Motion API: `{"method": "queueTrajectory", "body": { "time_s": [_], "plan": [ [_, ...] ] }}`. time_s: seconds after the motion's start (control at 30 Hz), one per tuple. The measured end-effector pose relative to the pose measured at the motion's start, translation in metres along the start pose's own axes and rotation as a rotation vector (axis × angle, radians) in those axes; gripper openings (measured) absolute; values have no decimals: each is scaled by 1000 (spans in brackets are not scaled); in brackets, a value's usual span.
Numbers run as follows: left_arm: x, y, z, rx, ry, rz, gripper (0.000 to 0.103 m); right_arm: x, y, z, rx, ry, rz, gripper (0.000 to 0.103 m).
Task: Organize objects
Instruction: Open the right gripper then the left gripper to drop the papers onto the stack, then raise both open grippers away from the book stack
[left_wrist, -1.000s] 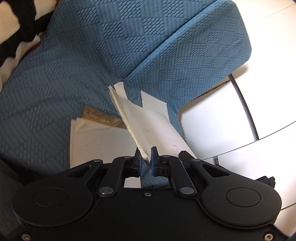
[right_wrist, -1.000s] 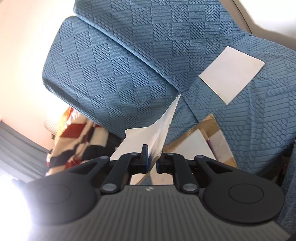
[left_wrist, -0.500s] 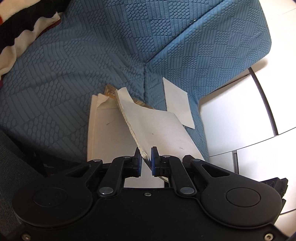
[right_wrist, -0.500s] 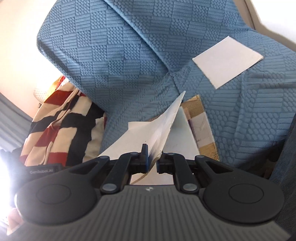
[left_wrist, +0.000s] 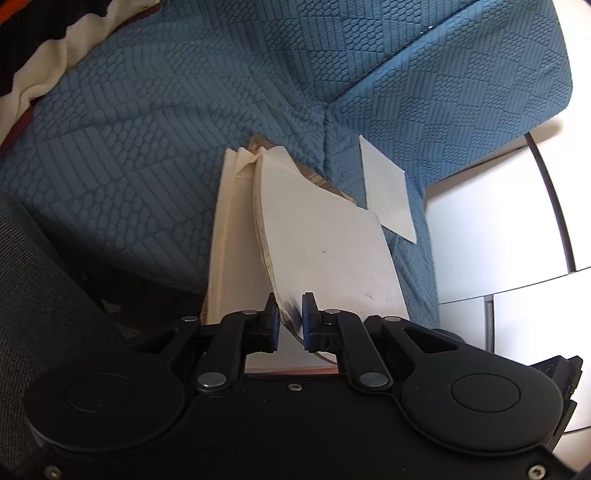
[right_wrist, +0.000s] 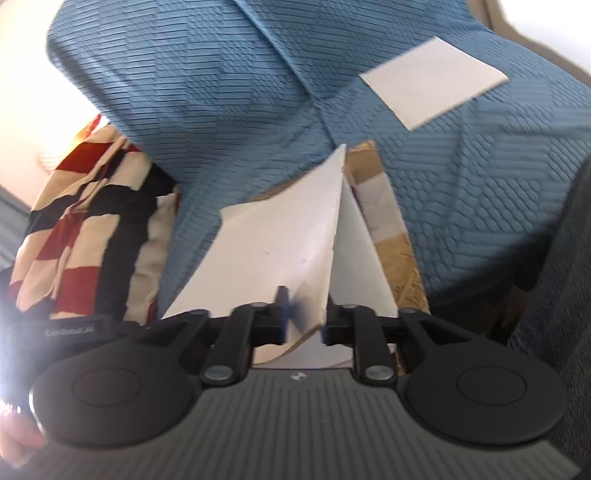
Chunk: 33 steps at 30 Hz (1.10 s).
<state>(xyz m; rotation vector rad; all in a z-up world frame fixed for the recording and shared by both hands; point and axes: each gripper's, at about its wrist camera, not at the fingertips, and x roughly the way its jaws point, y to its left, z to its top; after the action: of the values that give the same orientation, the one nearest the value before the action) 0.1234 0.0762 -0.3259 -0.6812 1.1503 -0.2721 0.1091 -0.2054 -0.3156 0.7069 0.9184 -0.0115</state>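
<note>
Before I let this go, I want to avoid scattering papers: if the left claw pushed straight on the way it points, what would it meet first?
Probably the paper stack lying on the blue sofa seat, beneath the held wad of sheets already between the left claw fingers; depth is hard to judge.

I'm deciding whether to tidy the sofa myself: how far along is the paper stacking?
A pile already lies on the blue sofa seat. In hand: a white sheaf lowered onto that pile, the left tongs gripping it but starting to open, the right tongs opening around it. One loose white sheet lies apart, not yet collected.
</note>
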Motion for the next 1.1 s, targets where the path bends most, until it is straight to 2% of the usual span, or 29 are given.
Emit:
{"method": "queueTrajectory", "body": {
  "time_s": [0.03, 0.1, 0.17, 0.23, 0.27, 0.3, 0.37, 0.43, 0.5, 0.6, 0.73, 0.9, 1.1],
  "plan": [
    [0, 2, 1, 6, -1, 10, 13, 2, -5, 0, 33, 13, -18, 41],
    [1, 8, -1, 0, 1, 24, 17, 3, -16, 2, 100, 37, -49, 42],
    [1, 17, -3, -24, 6, 22, 19, 3, -23, 2, 135, 62, -41, 44],
    [-3, 22, -6, -27, 0, 27, 22, 0, -26, 2, 143, 77, -45, 60],
    [-5, 23, -7, -27, -1, 30, 24, -3, -26, 3, 136, 73, -56, 61],
    [-6, 23, -8, -23, 0, 35, 31, -6, -26, 4, 125, 67, -68, 62],
    [-9, 21, -10, -8, -2, 50, 40, -9, -23, 8, 101, 51, -87, 62],
    [-12, 18, -12, 11, -13, 66, 42, -10, -21, 12, 71, 31, -101, 62],
    [-13, 16, -12, 20, -31, 73, 49, -8, -16, 15, 34, 6, -111, 63],
    [-7, 12, -8, 27, -70, 98, 49, -5, -12, 17, -42, -44, -110, 62],
    [0, 4, -7, 58, -126, 198, 55, 3, -10, 16, -93, -67, -123, 63],
    [13, 2, -9, 84, -134, 230, 54, 15, -11, 11, -137, -62, -119, 62],
    [26, -2, -12, 102, -118, 219, 53, 28, -9, 4, -205, -57, -130, 61]
  ]
}}
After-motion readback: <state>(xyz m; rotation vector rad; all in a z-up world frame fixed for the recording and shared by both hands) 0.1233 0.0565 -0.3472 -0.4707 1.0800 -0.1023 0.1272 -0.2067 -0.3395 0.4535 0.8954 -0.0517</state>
